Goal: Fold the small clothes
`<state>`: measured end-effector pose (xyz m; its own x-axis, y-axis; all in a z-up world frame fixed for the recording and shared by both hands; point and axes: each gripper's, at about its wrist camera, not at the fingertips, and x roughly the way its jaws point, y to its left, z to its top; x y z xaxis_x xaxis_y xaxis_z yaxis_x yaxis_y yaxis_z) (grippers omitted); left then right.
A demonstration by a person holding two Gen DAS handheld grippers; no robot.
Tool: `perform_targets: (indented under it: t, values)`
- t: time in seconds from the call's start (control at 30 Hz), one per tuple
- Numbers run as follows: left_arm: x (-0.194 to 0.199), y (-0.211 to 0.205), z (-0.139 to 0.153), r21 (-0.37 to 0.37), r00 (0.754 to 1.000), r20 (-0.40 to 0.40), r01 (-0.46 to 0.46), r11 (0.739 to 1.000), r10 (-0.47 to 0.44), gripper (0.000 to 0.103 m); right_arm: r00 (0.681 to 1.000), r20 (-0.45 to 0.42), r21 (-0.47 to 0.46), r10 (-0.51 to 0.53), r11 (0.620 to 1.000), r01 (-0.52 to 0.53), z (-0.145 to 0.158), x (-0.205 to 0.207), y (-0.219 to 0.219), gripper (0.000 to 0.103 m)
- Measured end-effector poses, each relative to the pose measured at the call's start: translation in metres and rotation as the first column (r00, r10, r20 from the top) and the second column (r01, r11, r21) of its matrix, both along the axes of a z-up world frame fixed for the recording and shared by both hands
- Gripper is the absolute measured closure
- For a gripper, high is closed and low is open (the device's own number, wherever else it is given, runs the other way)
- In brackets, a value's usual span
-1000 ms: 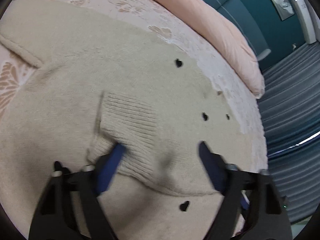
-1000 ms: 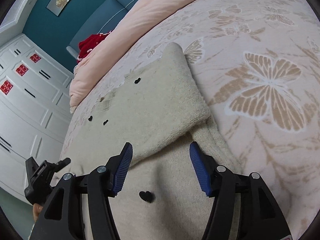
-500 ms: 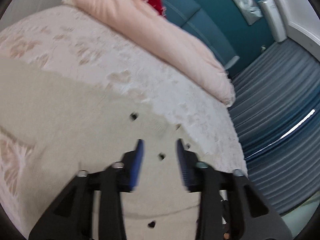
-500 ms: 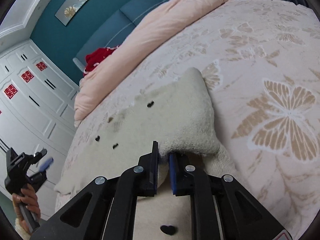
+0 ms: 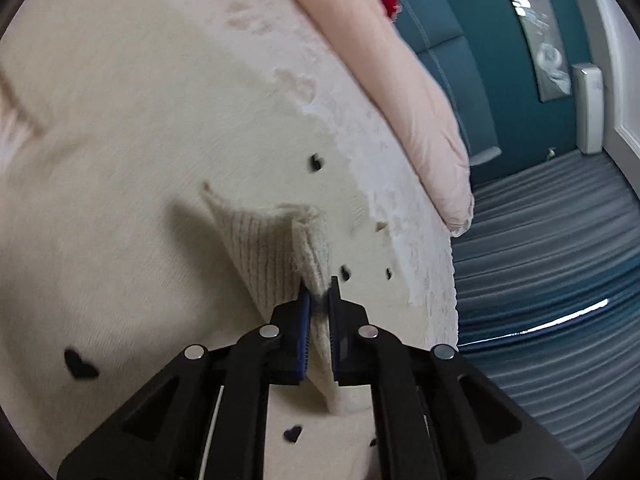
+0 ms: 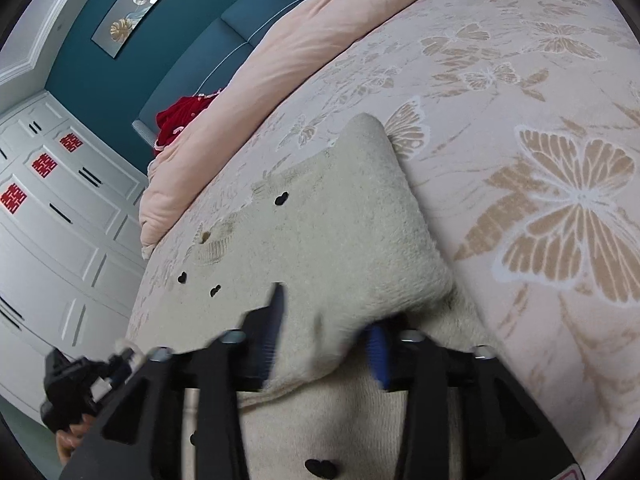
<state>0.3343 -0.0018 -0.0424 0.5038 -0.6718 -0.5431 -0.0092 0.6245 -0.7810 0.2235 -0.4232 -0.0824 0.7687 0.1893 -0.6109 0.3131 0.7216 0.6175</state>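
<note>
A cream knitted sweater (image 5: pixel 140 184) with small black hearts lies spread on the bed. My left gripper (image 5: pixel 318 284) is shut on its ribbed cuff (image 5: pixel 272 248), and the sleeve is lifted into a ridge off the body. In the right wrist view the sweater (image 6: pixel 352 220) has its other sleeve folded over the body. My right gripper (image 6: pixel 326 320) straddles that folded edge. Its jaws are blurred and closing but stand well apart, with the fabric between them and not pinched. The left gripper (image 6: pixel 72 376) shows at the lower left, held by a hand (image 6: pixel 68 440).
The bedspread (image 6: pixel 560 220) has a butterfly pattern. A pink duvet (image 6: pixel 280 80) is bunched along the teal headboard, with a red garment (image 6: pixel 180 116) at its end. White wardrobe doors (image 6: pixel 60 240) stand past the bed's left edge. Blue curtains (image 5: pixel 540 260) hang beyond the edge in the left wrist view.
My left jaws have shut on the ribbed cuff and lifted it. My right jaws, nearly shut on the folded edge half a second ago, now stand wider apart.
</note>
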Motion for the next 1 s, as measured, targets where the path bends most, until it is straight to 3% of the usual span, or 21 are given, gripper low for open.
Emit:
perform_targets:
  t: [0.03, 0.13, 0.23, 0.3, 0.37, 0.43, 0.47, 0.53, 0.7, 0.8, 0.87, 0.9, 0.93, 1.0]
  values:
    - [0.007, -0.005, 0.02, 0.022, 0.998, 0.063, 0.01, 1.0, -0.011, 0.097, 1.0, 0.005, -0.012, -0.001, 1.0, 0.001, 0.004, 0.003, -0.001, 0.095]
    - [0.019, -0.005, 0.078, 0.022, 0.97, 0.242, 0.021, 1.0, -0.026, 0.097, 0.987, 0.155, 0.003, -0.035, 0.999, 0.035, 0.031, -0.008, -0.002, 0.096]
    - [0.02, 0.005, 0.093, 0.049, 0.951, 0.307, 0.027, 0.998, -0.041, 0.096, 0.982, 0.181, -0.016, -0.05, 0.998, 0.054, 0.032, -0.016, 0.002, 0.096]
    - [0.014, 0.014, 0.063, 0.105, 0.967, 0.251, 0.022, 0.994, -0.048, 0.096, 0.998, 0.05, -0.005, -0.028, 1.0, 0.029, 0.002, -0.01, 0.008, 0.096]
    - [0.011, 0.018, 0.008, 0.205, 0.992, 0.118, 0.021, 0.978, -0.046, 0.096, 0.997, -0.073, 0.064, -0.01, 0.998, 0.015, -0.031, -0.009, 0.01, 0.097]
    - [0.007, 0.026, -0.046, 0.258, 1.0, -0.009, 0.03, 0.966, -0.029, 0.096, 0.999, -0.051, 0.081, -0.014, 0.997, 0.018, -0.028, -0.014, 0.008, 0.097]
    - [0.004, 0.031, -0.062, 0.237, 0.999, -0.032, 0.022, 0.971, -0.015, 0.096, 0.998, -0.062, 0.065, -0.01, 0.998, 0.014, -0.022, -0.014, 0.007, 0.095]
    - [-0.003, 0.04, -0.068, 0.169, 1.0, -0.007, -0.013, 0.986, 0.014, 0.095, 0.997, -0.077, 0.005, -0.017, 1.0, 0.017, -0.009, -0.022, 0.009, 0.09]
    - [-0.005, 0.036, -0.067, 0.199, 1.0, 0.03, -0.013, 0.98, 0.007, 0.094, 0.997, 0.031, -0.241, -0.07, 0.968, 0.075, 0.041, -0.04, 0.015, 0.088]
    - [-0.016, 0.032, -0.069, 0.228, 0.995, 0.104, -0.027, 0.973, 0.004, 0.094, 1.0, 0.016, -0.254, 0.008, 0.967, -0.004, 0.043, -0.001, 0.017, 0.088]
    - [-0.018, 0.034, -0.07, 0.196, 0.994, 0.11, -0.045, 0.98, 0.024, 0.093, 0.996, -0.078, -0.282, 0.044, 0.957, -0.065, 0.025, 0.031, 0.018, 0.091]
    - [-0.018, 0.035, -0.071, 0.186, 0.993, 0.111, -0.048, 0.981, 0.027, 0.093, 0.989, -0.146, -0.286, 0.019, 0.956, -0.06, 0.009, 0.043, 0.012, 0.103]
    - [-0.018, 0.035, -0.072, 0.182, 0.993, 0.116, -0.049, 0.982, 0.028, 0.093, 0.983, -0.182, -0.262, -0.024, 0.965, -0.025, -0.006, 0.046, 0.003, 0.103]
    - [-0.019, 0.036, -0.072, 0.18, 0.992, 0.124, -0.05, 0.982, 0.028, 0.093, 0.987, -0.136, -0.11, -0.091, 0.991, 0.076, -0.013, 0.034, -0.016, 0.103]
